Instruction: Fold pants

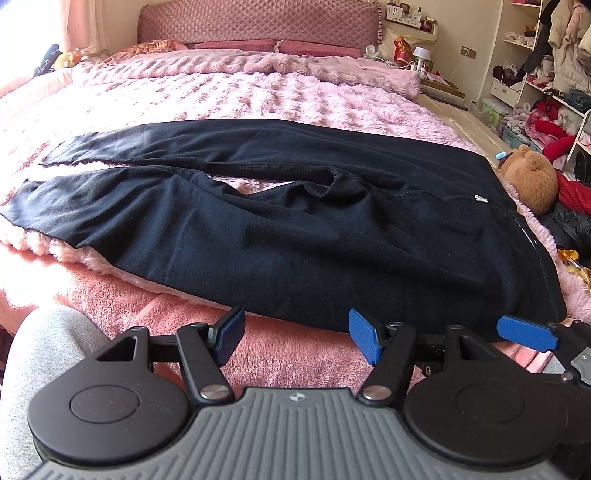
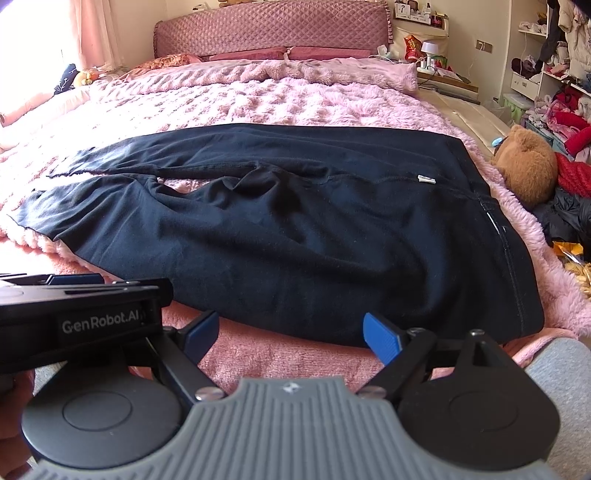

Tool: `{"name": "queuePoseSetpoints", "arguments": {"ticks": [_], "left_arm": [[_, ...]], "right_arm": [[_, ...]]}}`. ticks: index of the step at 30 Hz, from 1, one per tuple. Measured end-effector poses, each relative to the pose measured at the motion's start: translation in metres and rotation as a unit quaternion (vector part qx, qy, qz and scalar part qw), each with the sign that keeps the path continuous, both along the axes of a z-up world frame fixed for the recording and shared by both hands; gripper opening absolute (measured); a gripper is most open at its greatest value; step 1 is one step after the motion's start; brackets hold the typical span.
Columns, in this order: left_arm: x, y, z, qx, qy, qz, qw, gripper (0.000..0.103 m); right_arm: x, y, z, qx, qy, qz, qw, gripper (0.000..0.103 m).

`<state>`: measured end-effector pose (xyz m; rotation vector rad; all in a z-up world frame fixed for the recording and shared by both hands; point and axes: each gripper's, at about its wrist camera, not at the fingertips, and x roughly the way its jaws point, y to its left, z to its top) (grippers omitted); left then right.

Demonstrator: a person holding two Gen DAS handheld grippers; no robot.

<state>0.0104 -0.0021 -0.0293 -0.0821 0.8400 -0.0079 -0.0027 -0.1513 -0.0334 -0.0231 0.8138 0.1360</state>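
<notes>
Black pants (image 1: 295,229) lie spread flat across a pink fluffy blanket (image 1: 229,96) on the bed, waistband to the right, both legs running left with a gap between them. They also show in the right wrist view (image 2: 314,240). My left gripper (image 1: 295,338) is open and empty, just short of the pants' near edge. My right gripper (image 2: 291,334) is open and empty, also just short of the near edge, further right toward the waistband. One blue pad of the right gripper (image 1: 526,332) shows in the left wrist view. The left gripper's body (image 2: 81,317) shows at the left of the right wrist view.
A brown teddy bear (image 1: 532,177) lies at the bed's right edge beside red and dark clothes (image 1: 576,195). Cluttered shelves (image 1: 546,74) stand at the right. A padded headboard (image 1: 258,22) and pillows are at the far end. A pink towel-like cover (image 1: 258,343) lies under the grippers.
</notes>
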Motion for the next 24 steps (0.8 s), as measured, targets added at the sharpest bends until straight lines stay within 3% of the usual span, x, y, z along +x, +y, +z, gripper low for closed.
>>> {"name": "queuePoseSetpoints", "arguments": {"ticks": [24], "left_arm": [[0.0007,0.0006,-0.0028,-0.005,0.006,0.001,1.0,0.076]], "right_arm": [[0.0008,0.0001,-0.0024,0.004,0.003,0.001,1.0,0.082]]}}
